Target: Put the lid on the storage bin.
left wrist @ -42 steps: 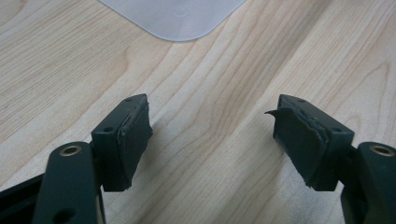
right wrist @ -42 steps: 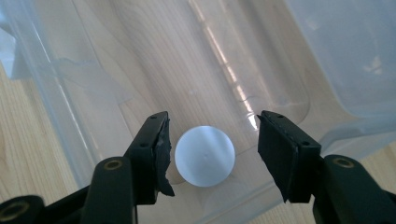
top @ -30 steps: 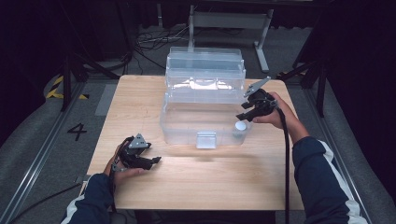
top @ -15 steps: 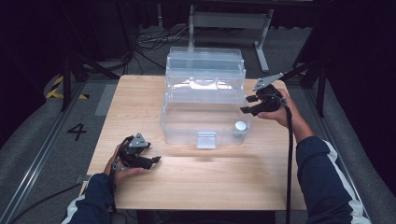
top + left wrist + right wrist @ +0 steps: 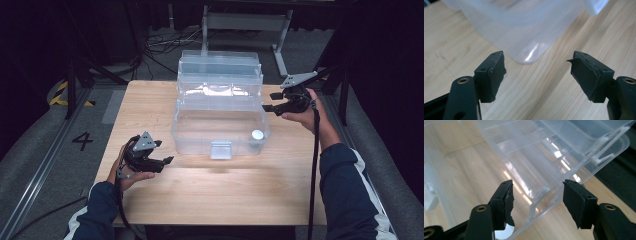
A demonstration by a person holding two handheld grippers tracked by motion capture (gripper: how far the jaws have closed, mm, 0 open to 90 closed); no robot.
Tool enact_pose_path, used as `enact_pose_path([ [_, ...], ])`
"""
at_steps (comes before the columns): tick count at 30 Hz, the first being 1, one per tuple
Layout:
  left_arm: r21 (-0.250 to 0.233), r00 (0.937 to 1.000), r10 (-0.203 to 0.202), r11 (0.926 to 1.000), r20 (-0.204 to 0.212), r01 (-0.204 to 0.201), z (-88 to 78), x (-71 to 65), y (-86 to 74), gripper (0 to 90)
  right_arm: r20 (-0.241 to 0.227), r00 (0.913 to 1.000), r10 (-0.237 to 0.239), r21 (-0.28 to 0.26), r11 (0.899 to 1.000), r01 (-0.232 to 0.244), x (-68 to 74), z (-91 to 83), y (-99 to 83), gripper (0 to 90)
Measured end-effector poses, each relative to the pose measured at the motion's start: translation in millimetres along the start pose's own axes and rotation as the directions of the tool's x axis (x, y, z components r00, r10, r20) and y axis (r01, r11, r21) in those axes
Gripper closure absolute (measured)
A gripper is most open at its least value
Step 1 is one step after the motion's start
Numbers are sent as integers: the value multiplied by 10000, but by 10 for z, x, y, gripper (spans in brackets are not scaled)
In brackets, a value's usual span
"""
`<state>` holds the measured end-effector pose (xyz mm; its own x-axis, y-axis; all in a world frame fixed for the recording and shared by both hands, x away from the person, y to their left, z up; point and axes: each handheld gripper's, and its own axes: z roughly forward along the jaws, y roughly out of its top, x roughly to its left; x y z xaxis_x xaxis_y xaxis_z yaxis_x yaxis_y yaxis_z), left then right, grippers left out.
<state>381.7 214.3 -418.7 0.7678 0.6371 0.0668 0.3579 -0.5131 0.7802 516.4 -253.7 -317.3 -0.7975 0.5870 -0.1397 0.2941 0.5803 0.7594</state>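
Note:
A clear plastic box (image 5: 220,125) stands with its lid (image 5: 219,70) tipped back on the wooden table (image 5: 210,195). A small round white cap (image 5: 257,134) lies inside at the box's front right. My left gripper (image 5: 167,161) hovers open off the box's front left corner, its jaws pointing at that corner (image 5: 524,42), and nothing lies between its jaws (image 5: 537,70). My right gripper (image 5: 267,107) is open at the box's right side. In the right gripper view the clear rim (image 5: 544,192) runs between its open jaws (image 5: 537,200), and the pads are not pressing on it.
The box has a front latch (image 5: 221,149). Bare wood spreads across the near half of the table. A metal stand (image 5: 245,22) and cables (image 5: 155,42) lie on the floor behind the table. The right gripper's cable (image 5: 314,165) hangs along the person's forearm.
The right gripper has moved rightward and back, from above the box's right front to its right side. The left gripper has lifted slightly off the table.

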Motion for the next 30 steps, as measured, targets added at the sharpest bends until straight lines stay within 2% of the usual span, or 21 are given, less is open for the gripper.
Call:
enact_pose_path([
  [3,-238,9995,292,9993,-72,-294,-56,-39,140,283,176,9998,109,-231,9997,-105,-35,-29,56,421],
  [5,-246,9991,407,9989,-68,-409,-63,-44,170,284,202,9997,146,-304,9994,-140,-43,-36,69,421],
  [6,-238,9982,561,9981,-191,-566,-70,-52,206,284,189,9997,169,-441,9989,-161,-66,-44,108,422],
  [10,-719,9992,407,9966,10,-405,-102,-29,316,288,180,9998,128,-545,9984,-118,-105,-32,176,426],
  [14,-903,9986,475,9949,242,-451,-58,-49,399,291,185,9998,121,-959,9953,-103,-142,-3,250,425],
  [17,-833,9977,584,9950,345,-554,-3,-75,440,295,133,9997,196,-1299,9914,-177,-170,18,301,430],
  [20,-823,9961,671,9947,580,-622,69,-109,492,301,61,9997,244,-1332,9908,-234,-209,85,358,428],
  [22,-797,9952,803,9939,565,-757,133,-144,542,306,7,9997,236,-1451,9891,-232,-244,150,392,439],
  [23,-797,9952,803,9939,565,-757,133,-144,542,313,7,9997,236,-1451,9891,-232,-244,150,392,439],
  [24,-814,9943,909,9929,560,-862,160,-160,558,328,-99,9994,338,-1326,9906,-348,-277,224,415,429],
  [25,-804,9932,1048,9917,504,-1005,180,-170,569,328,-99,9994,338,-1326,9906,-348,-277,224,415,429],
  [26,-788,9925,986,9926,727,-929,218,-172,581,335,-227,9992,321,-1276,9912,-347,-295,289,427,428],
  [29,-600,9918,1040,9932,748,-996,272,-177,584,335,-181,9993,339,-1200,9921,-358,-304,351,436,426],
  [30,-600,9914,1016,9935,827,-968,291,-171,580,335,-303,9989,359,-1224,9917,-394,-310,378,439,433],
])
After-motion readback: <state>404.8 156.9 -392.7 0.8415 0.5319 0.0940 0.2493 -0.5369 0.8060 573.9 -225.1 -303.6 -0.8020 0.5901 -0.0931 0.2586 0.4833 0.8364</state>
